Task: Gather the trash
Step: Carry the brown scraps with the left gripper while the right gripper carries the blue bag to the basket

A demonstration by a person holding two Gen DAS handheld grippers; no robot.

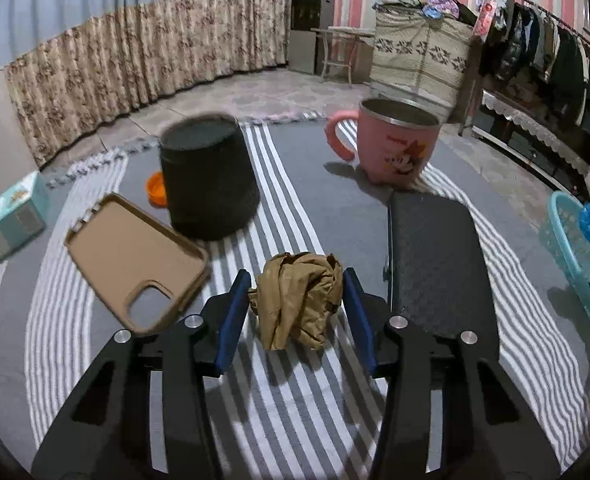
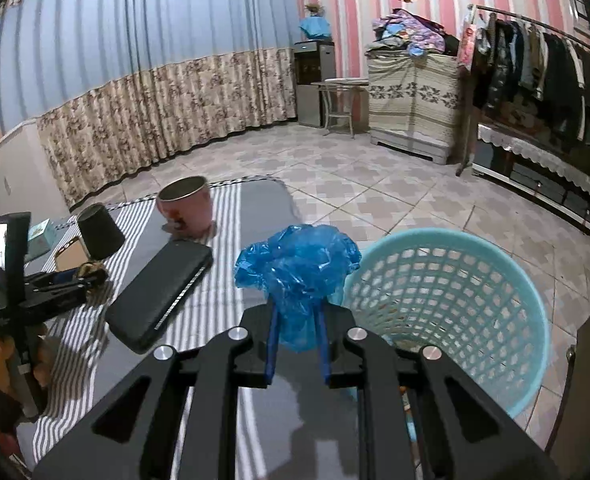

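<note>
Right wrist view shows the right gripper [image 2: 297, 338] clamped on the blue plastic bag [image 2: 297, 268] beside the basket [image 2: 447, 300], so release over it is next; the left gripper [image 1: 295, 300] has its jaws touching the crumpled brown paper [image 1: 297, 300] on both sides.

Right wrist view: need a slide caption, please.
Right claw shut on crumpled blue plastic bag, beside the mesh trash basket.

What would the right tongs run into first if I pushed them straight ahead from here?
Probably the near rim of the turquoise basket. The right tongs, shut on the blue plastic bag, sit just left of it, so they might clip the rim or pass over; depth is unclear.
</note>
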